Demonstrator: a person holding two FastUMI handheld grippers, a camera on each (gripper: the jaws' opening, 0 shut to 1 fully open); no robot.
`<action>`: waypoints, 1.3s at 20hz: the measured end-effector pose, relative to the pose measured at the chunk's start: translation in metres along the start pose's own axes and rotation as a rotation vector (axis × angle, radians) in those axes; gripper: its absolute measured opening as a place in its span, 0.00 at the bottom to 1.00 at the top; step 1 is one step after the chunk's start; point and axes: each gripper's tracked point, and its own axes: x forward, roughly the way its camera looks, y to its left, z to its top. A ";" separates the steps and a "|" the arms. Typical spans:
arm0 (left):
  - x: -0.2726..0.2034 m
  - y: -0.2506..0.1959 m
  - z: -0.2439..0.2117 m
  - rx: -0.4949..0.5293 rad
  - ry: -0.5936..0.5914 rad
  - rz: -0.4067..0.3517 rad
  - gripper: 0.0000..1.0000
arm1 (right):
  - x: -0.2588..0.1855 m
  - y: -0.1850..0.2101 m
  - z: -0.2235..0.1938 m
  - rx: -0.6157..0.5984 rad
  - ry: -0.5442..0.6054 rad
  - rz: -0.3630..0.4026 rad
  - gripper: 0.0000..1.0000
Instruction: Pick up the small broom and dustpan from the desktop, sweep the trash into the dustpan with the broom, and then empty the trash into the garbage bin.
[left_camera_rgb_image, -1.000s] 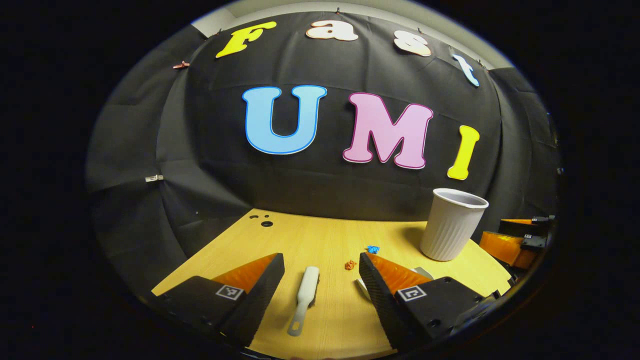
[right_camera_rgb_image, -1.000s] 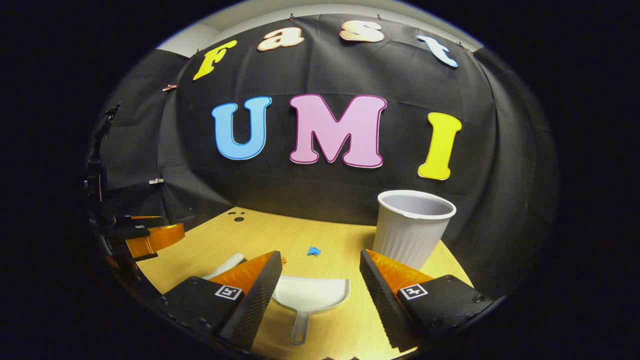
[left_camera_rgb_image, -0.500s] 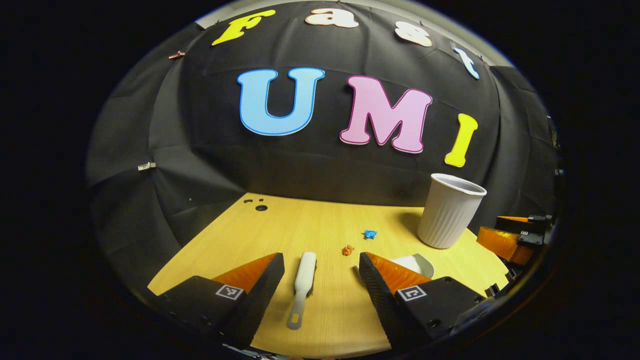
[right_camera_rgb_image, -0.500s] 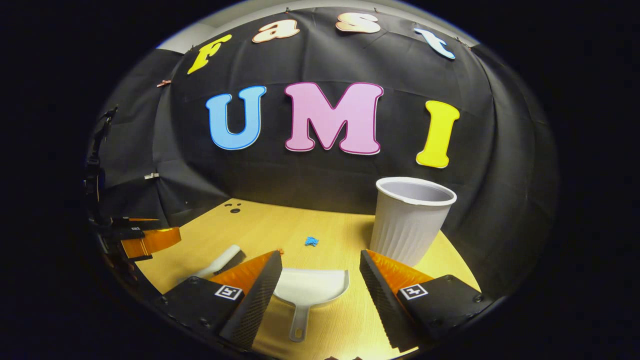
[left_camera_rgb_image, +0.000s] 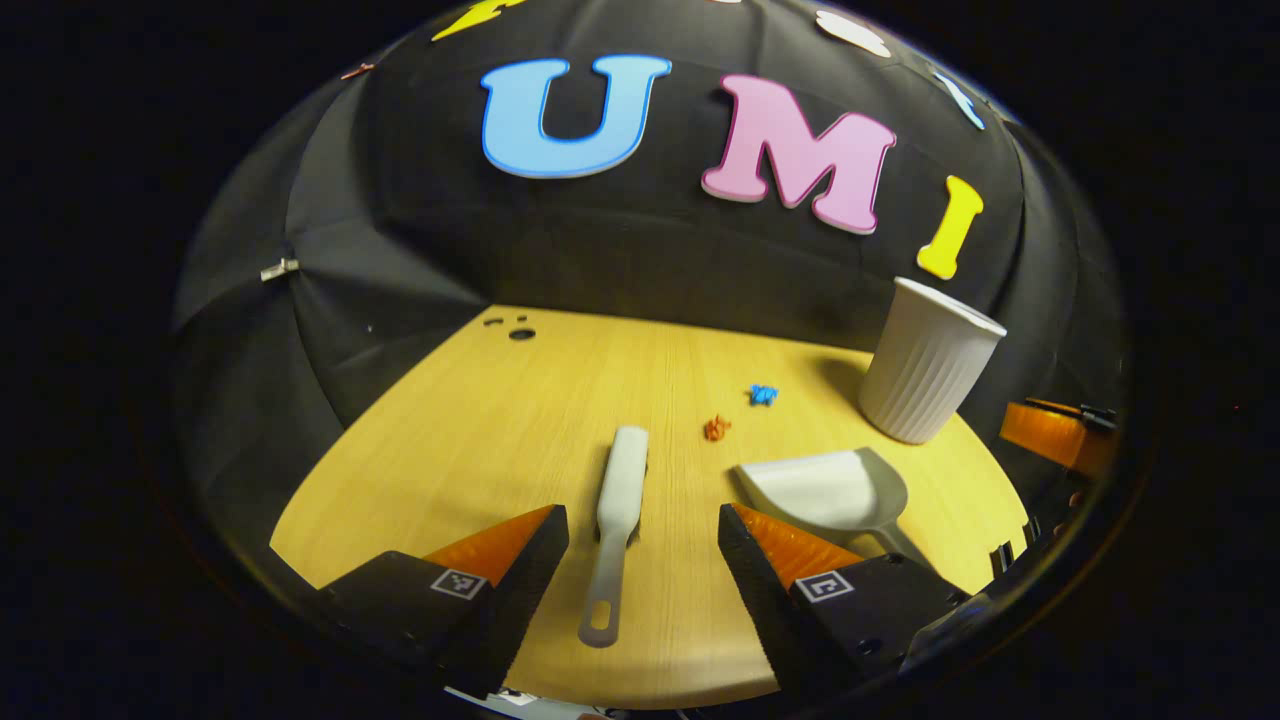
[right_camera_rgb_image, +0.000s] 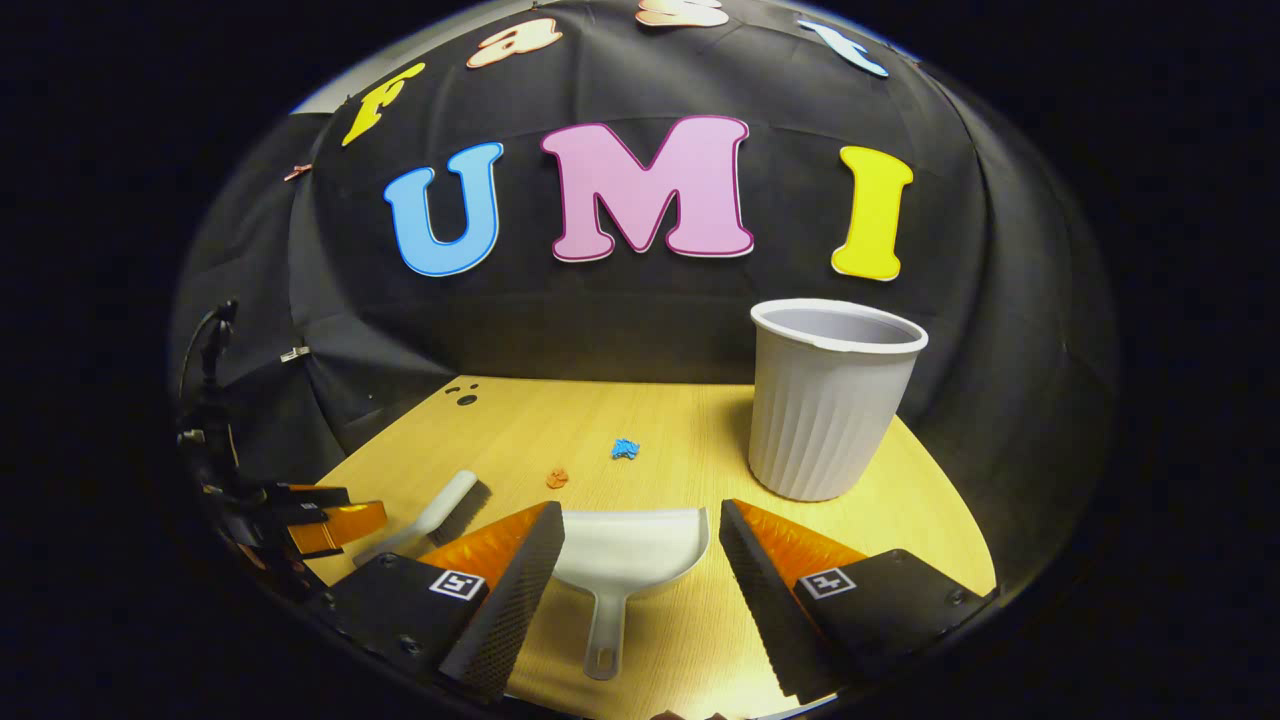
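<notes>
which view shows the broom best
The left gripper view: the whole broom lies between its fingers, handle nearest. The right gripper view catches the brush end; a finger hides the rest.

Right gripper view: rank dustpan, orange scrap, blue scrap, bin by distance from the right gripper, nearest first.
1. Dustpan: on the table between the open fingers of the right gripper, handle toward the camera.
2. Orange scrap: just past the pan's front edge, to the left.
3. Blue scrap: farther back, near centre.
Bin: upright to the right; its place against the two scraps is too close to call.
</notes>
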 end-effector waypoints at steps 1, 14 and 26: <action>0.008 0.004 -0.009 0.012 0.034 0.012 0.96 | 0.004 -0.001 -0.004 0.001 0.013 0.004 0.98; 0.086 0.021 -0.078 0.002 0.426 0.060 0.94 | 0.036 0.000 -0.029 -0.093 0.119 0.082 0.97; 0.109 0.010 -0.075 0.143 0.422 0.027 0.47 | 0.046 0.004 -0.076 -0.141 0.292 0.142 0.98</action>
